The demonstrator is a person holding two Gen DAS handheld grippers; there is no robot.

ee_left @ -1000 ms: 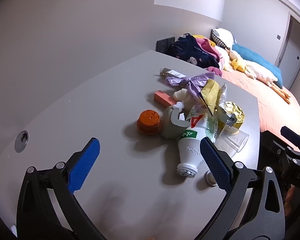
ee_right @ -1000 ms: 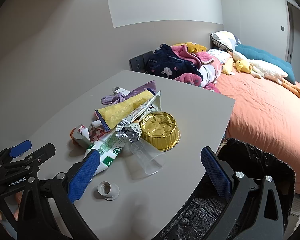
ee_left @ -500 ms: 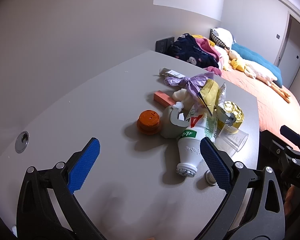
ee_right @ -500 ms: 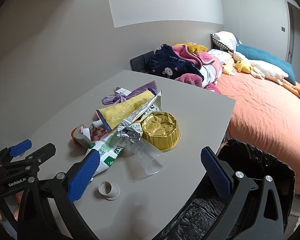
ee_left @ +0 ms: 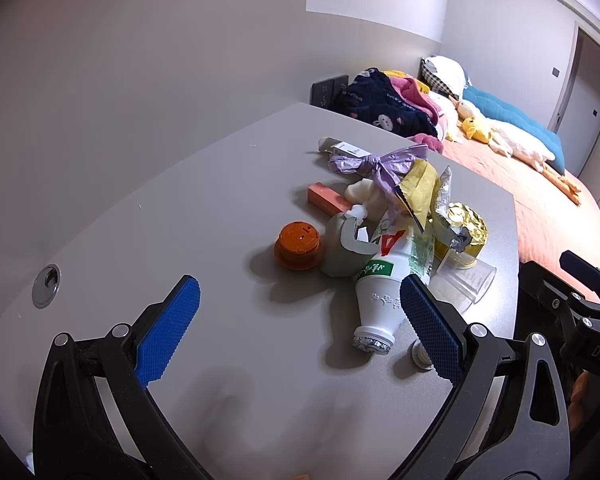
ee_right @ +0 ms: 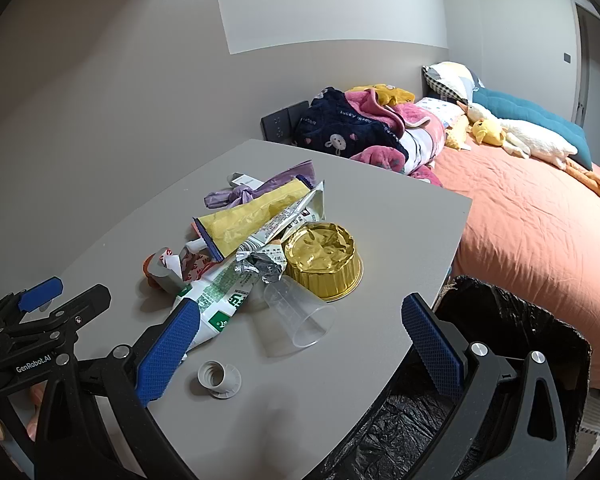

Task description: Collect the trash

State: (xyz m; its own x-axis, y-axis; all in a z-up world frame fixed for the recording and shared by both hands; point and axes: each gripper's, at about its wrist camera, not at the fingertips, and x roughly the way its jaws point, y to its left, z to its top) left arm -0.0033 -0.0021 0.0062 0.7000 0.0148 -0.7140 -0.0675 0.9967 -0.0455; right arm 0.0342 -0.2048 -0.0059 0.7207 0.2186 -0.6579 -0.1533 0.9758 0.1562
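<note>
Both the left gripper (ee_left: 300, 330) and right gripper (ee_right: 300, 348) are held wide apart, empty. Trash is piled mid-table (ee_left: 204, 216): white plastic bottle (ee_left: 376, 300), crinkled gold foil cup (ee_right: 324, 258), clear cup (ee_right: 298, 316). Black-lined bin (ee_right: 512, 344) is seen only from the right wrist; orange ribbed cap (ee_left: 298, 245) is seen clearly only from the left.

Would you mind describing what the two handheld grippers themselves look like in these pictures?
Both the left gripper and the right gripper have black skeletal frames with triangular cutouts and silver screw heads. Their fingers carry blue, cross-hatched pads. White lettering reading GenRobot.AI marks the left gripper's side in the right wrist view. No cables or sleeves are visible.
</note>
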